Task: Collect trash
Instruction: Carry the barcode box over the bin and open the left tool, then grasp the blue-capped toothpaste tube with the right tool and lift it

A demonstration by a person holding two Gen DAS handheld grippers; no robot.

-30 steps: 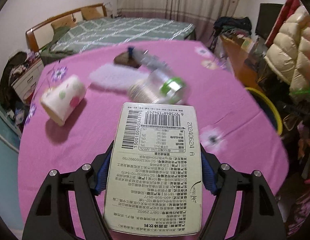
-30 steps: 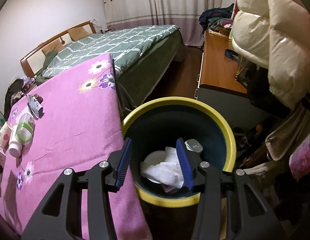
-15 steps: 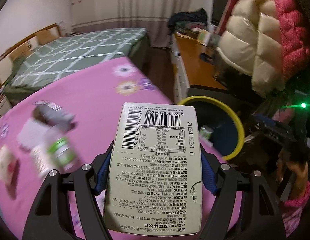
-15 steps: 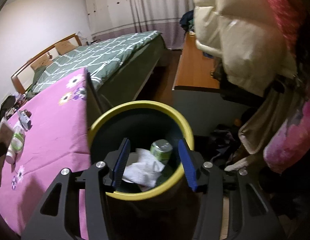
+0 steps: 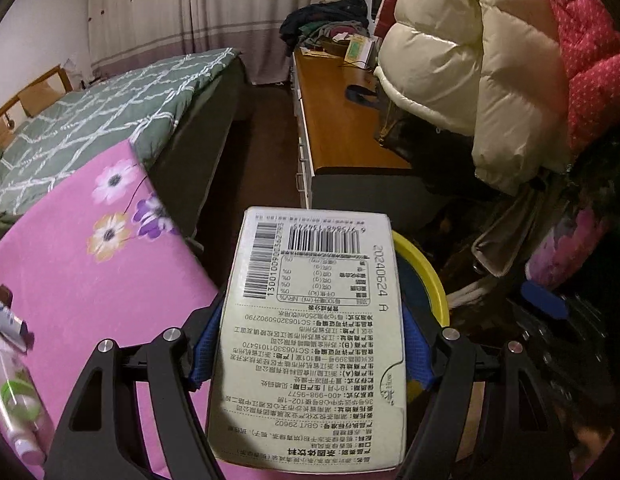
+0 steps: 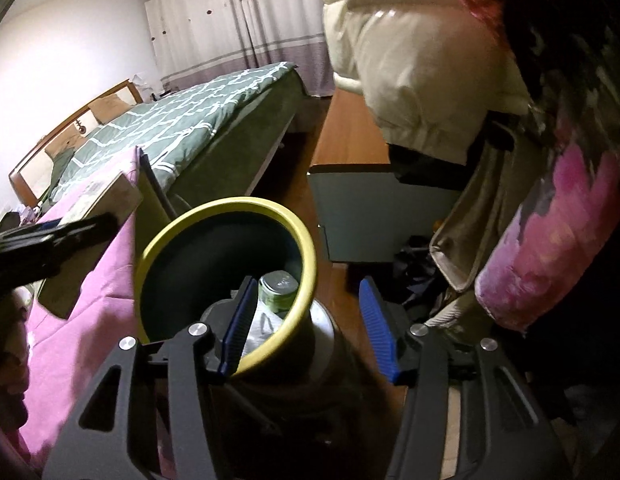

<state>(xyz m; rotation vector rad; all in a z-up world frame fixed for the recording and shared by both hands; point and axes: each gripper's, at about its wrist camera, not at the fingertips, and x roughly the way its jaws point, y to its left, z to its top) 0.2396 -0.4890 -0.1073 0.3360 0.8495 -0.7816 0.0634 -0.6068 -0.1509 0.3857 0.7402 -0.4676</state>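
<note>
The left gripper [image 5: 310, 340], its jaws opening, has a pale printed cardboard drink carton [image 5: 314, 320] between its blue pads. Behind the carton shows the yellow rim of a dark round bin [image 5: 426, 276].

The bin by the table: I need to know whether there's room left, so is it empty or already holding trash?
Holding trash. The right wrist view shows a green can and crumpled white paper low inside the yellow-rimmed bin.

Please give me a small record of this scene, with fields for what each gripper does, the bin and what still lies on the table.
left gripper: jaws opening, carton between the pads, above the bin side
right gripper: jaws opening, nothing between them
bin: yellow rim, beside the table; holds a green can and white paper
table: pink flowered cloth; bottle and wrapper at its left edge
</note>
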